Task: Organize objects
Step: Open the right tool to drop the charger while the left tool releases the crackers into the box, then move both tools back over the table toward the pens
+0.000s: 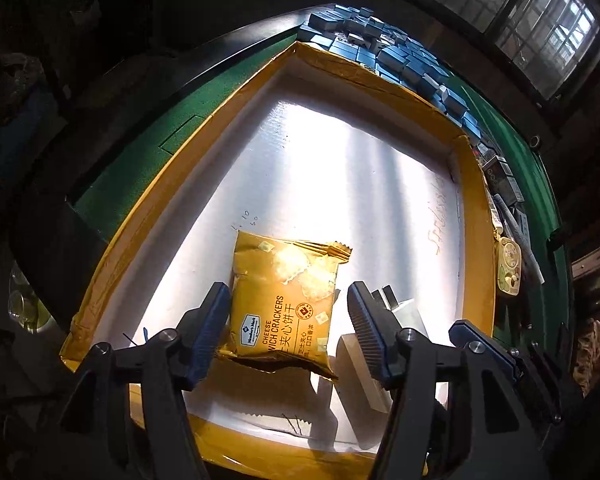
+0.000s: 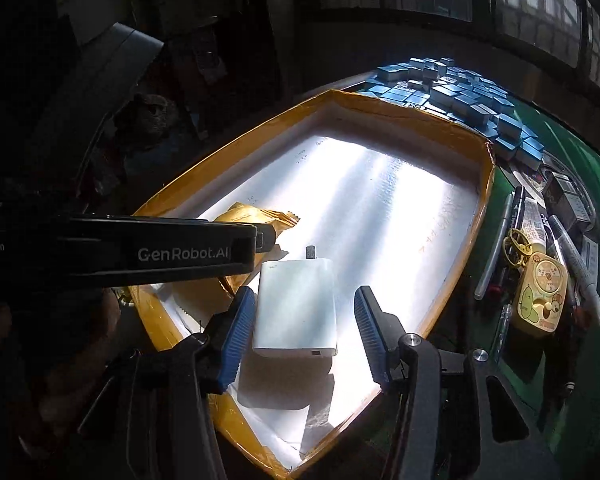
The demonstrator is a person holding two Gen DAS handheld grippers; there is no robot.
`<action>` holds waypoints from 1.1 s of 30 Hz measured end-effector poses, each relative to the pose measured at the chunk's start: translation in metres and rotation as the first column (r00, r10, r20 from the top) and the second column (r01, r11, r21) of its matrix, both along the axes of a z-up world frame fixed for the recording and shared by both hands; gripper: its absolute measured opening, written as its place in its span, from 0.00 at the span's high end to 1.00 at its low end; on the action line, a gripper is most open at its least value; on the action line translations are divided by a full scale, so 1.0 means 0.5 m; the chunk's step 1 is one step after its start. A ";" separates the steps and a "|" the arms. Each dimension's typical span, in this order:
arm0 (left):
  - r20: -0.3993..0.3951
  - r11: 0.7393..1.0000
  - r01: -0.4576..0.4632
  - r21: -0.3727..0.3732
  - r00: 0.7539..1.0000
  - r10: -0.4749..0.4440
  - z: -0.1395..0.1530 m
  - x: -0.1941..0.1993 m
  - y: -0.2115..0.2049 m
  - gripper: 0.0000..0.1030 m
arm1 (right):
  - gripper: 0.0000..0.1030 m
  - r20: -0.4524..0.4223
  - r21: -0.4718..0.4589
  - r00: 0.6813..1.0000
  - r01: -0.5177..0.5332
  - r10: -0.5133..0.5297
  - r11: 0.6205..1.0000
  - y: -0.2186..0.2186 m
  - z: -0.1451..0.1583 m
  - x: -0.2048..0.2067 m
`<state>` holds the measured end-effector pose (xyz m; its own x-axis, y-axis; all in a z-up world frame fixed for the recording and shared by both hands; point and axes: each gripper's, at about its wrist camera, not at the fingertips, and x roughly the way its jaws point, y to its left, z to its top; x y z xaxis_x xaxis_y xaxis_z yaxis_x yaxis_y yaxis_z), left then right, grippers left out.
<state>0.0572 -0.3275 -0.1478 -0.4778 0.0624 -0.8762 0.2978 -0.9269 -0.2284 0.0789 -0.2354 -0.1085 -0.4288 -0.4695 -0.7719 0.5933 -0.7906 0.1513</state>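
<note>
A yellow cheese cracker packet (image 1: pixel 284 304) lies on the white floor of a shallow tray with a yellow taped rim (image 1: pixel 172 184). My left gripper (image 1: pixel 286 320) is open, its fingers either side of the packet's near end, apart from it. A white charger block (image 2: pixel 296 308) with plug prongs lies in the same tray (image 2: pixel 452 296). My right gripper (image 2: pixel 302 328) is open around it without touching. The charger also shows in the left wrist view (image 1: pixel 404 312), partly behind the right finger. The packet (image 2: pixel 256 216) is mostly hidden behind the left gripper body in the right wrist view.
The tray sits on a green table (image 2: pixel 580 380). A heap of blue tiles (image 2: pixel 460 96) lies beyond its far edge. Right of the tray are pens (image 2: pixel 576 264), a yellow cartoon keychain (image 2: pixel 540 296) and small dark boxes (image 2: pixel 568 196).
</note>
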 end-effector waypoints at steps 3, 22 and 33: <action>-0.039 0.999 -0.018 -0.026 0.999 0.017 0.016 0.002 0.009 0.42 | 0.54 0.024 -0.079 0.999 0.024 -0.022 0.997 0.032 0.012 -0.004; -0.252 0.991 0.128 -0.051 0.958 -0.136 0.096 0.015 0.187 0.35 | 0.49 0.154 -0.250 0.942 0.329 -0.298 0.911 0.288 0.002 -0.045; -0.204 0.915 0.394 -0.086 0.892 -0.404 0.077 0.023 0.338 0.35 | 0.49 0.176 -0.185 0.877 0.476 -0.448 0.860 0.429 -0.031 -0.031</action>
